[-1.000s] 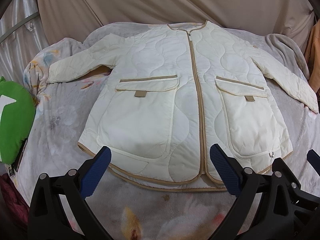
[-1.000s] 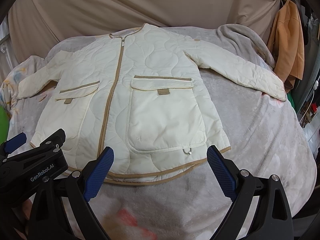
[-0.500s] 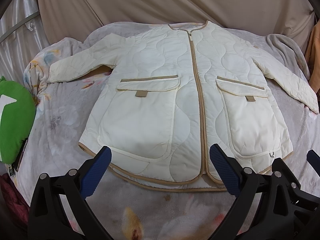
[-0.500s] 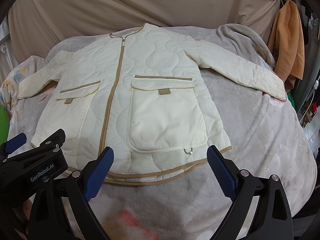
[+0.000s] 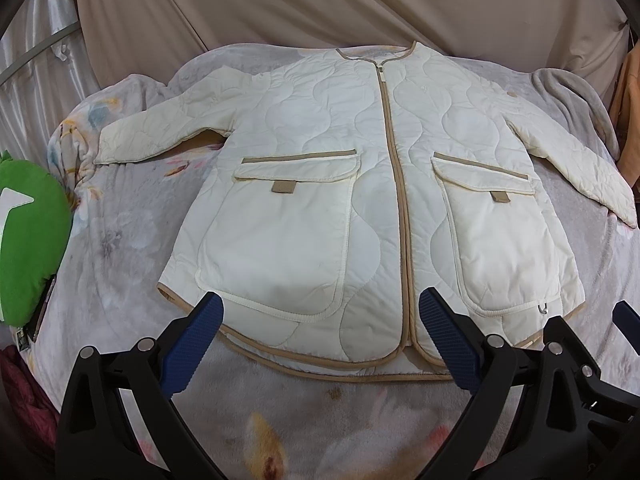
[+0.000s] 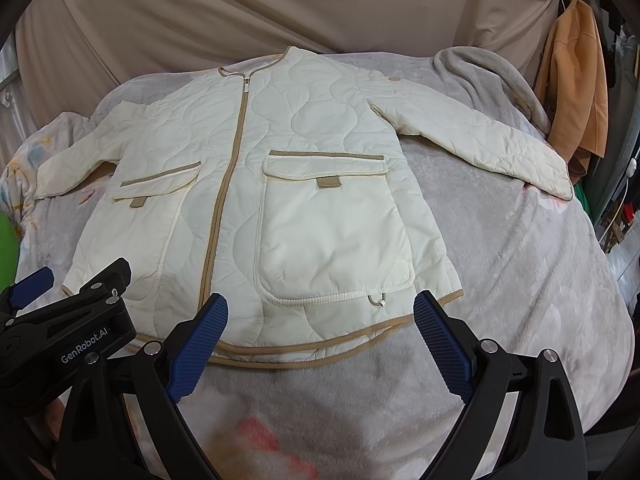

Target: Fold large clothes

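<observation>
A cream quilted jacket [image 5: 360, 184] with tan trim and two big front pockets lies flat, zipped, face up on a grey floral blanket [image 5: 120, 240], both sleeves spread outward. It also shows in the right wrist view [image 6: 280, 184]. My left gripper [image 5: 320, 312] is open and empty, held just above the hem's left half. My right gripper [image 6: 320, 316] is open and empty, above the hem's right half, and its edge shows in the left wrist view [image 5: 568, 344]. The left gripper's body shows in the right wrist view [image 6: 68, 320].
A green cushion [image 5: 28, 236] lies at the bed's left edge. An orange garment [image 6: 576, 80] hangs at the right. A beige sheet [image 5: 320, 0] hangs behind the bed. A grey blanket fold [image 6: 500, 72] lies at the back right. The bed drops off at the right [image 6: 608, 320].
</observation>
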`<state>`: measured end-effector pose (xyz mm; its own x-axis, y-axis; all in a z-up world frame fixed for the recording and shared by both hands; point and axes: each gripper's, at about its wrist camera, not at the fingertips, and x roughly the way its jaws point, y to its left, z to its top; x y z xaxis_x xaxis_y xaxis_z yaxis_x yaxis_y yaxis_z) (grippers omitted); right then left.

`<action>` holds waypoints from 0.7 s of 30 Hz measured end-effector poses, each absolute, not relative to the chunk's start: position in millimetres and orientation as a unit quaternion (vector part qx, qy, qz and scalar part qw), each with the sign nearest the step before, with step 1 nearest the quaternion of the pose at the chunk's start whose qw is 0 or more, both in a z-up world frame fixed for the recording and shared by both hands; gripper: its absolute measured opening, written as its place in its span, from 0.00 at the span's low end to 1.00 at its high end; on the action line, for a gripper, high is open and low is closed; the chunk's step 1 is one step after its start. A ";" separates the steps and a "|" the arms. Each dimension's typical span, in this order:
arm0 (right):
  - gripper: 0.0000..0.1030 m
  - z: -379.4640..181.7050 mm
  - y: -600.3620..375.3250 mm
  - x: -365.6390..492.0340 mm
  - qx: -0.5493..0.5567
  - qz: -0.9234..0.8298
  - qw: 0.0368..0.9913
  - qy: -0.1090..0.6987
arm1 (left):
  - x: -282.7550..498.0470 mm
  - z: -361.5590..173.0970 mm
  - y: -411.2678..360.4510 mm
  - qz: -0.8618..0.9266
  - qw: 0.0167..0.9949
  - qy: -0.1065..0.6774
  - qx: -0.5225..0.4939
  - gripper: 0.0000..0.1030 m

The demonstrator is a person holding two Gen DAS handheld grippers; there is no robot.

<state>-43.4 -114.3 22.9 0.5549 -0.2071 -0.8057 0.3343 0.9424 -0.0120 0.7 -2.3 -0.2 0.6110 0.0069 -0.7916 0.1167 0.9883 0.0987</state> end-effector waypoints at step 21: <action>0.90 22.1 -112.7 -45.2 0.072 -0.154 0.879 0.446 | 1.7 0.6 -0.2 -0.031 0.894 0.441 0.069 0.92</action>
